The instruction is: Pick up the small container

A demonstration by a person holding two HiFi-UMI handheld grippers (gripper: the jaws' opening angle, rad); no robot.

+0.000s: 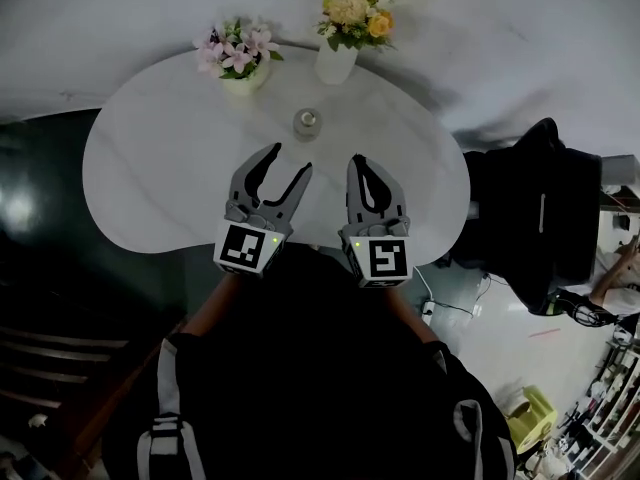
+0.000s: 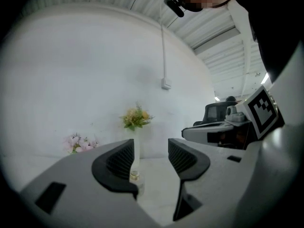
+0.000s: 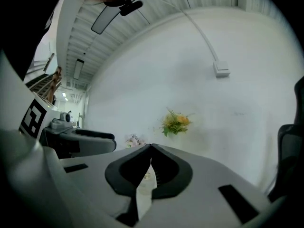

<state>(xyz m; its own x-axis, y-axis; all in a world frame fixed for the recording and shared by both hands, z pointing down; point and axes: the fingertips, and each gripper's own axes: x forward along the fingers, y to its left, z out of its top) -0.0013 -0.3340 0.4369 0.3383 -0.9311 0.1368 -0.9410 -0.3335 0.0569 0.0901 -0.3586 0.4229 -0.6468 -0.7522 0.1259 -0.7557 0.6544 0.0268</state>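
The small container (image 1: 307, 122) is a clear glass jar standing on the white table (image 1: 150, 168), between the two flower pots and a little nearer me. My left gripper (image 1: 290, 160) hovers just short of it with its jaws open and nothing between them. In the left gripper view the jar (image 2: 135, 175) shows low down beside the left finger, ahead of the left gripper (image 2: 151, 148). My right gripper (image 1: 362, 160) hangs beside the left one, to the jar's right, shut and empty. In the right gripper view, the right gripper's (image 3: 151, 147) fingertips meet.
Pink flowers in a pot (image 1: 236, 53) and yellow flowers in a white vase (image 1: 350, 18) stand at the table's far edge, close behind the jar. A black chair (image 1: 540, 218) stands to the table's right. A white wall rises behind the table.
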